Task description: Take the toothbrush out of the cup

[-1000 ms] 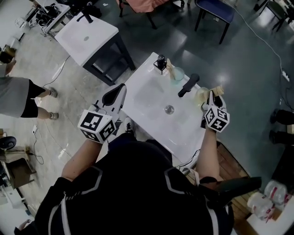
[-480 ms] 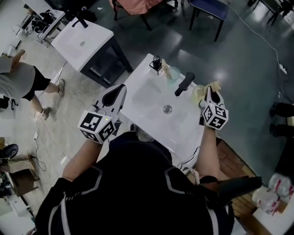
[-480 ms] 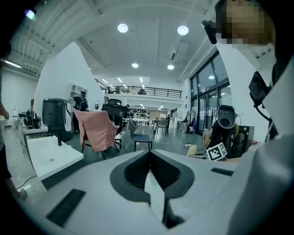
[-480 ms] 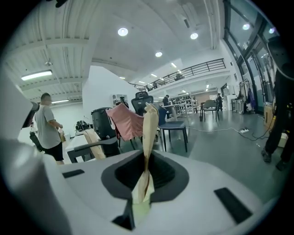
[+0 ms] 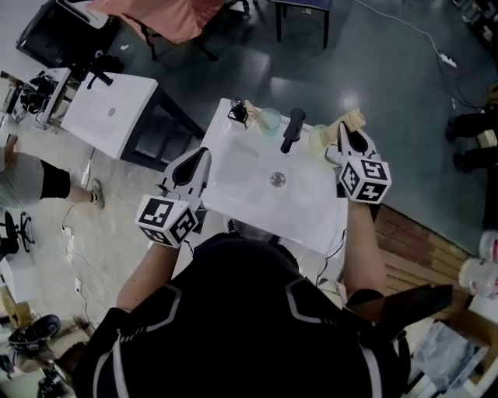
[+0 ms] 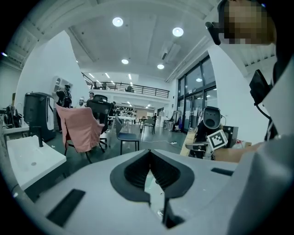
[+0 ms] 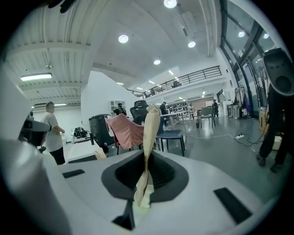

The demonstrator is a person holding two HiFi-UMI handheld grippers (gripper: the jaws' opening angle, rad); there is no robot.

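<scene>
A beige toothbrush point(image 5: 352, 120) point(image 7: 149, 133) stands upright between the jaws of my right gripper point(image 5: 343, 134) point(image 7: 147, 158). That gripper is shut on it, and its jaws have just been closing. It hovers over the back right corner of the white sink point(image 5: 249, 198), beside a pale cup point(image 5: 320, 138). My left gripper point(image 5: 202, 153) point(image 6: 150, 153) is shut on nothing at the sink's left edge. A black faucet point(image 5: 292, 128) stands between the pale cup and a clear cup point(image 5: 270, 118).
A dark dispenser point(image 5: 236, 113) sits at the sink's back left corner. The drain point(image 5: 277, 179) is in mid-basin. A white side table point(image 5: 109, 116) stands to the left, a chair with pink cloth point(image 5: 167, 15) behind it. A person point(image 5: 31, 180) stands far left.
My right gripper has risen with the toothbrush, away from the pale cup. The left gripper stays at the sink's left edge. The head view has shifted.
</scene>
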